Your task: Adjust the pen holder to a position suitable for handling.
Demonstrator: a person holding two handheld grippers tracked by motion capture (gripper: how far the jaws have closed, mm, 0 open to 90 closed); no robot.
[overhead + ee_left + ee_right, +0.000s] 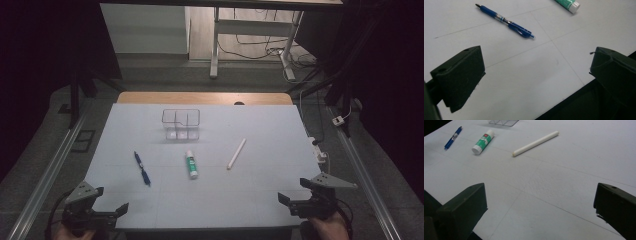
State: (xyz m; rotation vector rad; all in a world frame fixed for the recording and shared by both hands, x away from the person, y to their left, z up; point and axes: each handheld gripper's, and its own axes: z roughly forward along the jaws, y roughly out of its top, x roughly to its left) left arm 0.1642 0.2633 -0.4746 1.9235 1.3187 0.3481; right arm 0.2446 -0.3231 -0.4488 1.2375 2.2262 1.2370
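A blue pen point(142, 168) point(505, 21) point(453, 138) lies left of centre on the white table top point(210, 200). A green-and-white glue stick point(191, 164) point(567, 4) point(482, 141) lies at the middle, and a white stick point(236, 154) point(535, 143) lies to its right. Behind them stands a clear compartment box point(180, 124) point(503, 122). My left gripper point(105, 202) point(536, 75) hovers at the near left corner, jaws wide apart and empty. At the near right corner my right gripper point(302, 192) point(540, 207) is open too, nothing between its jaws.
The table's front edge point(205, 229) runs just below both grippers. A wooden strip point(205, 98) borders the far side. A power strip point(319, 150) with cables lies off the right edge. Metal rails point(45, 175) flank the table on the floor.
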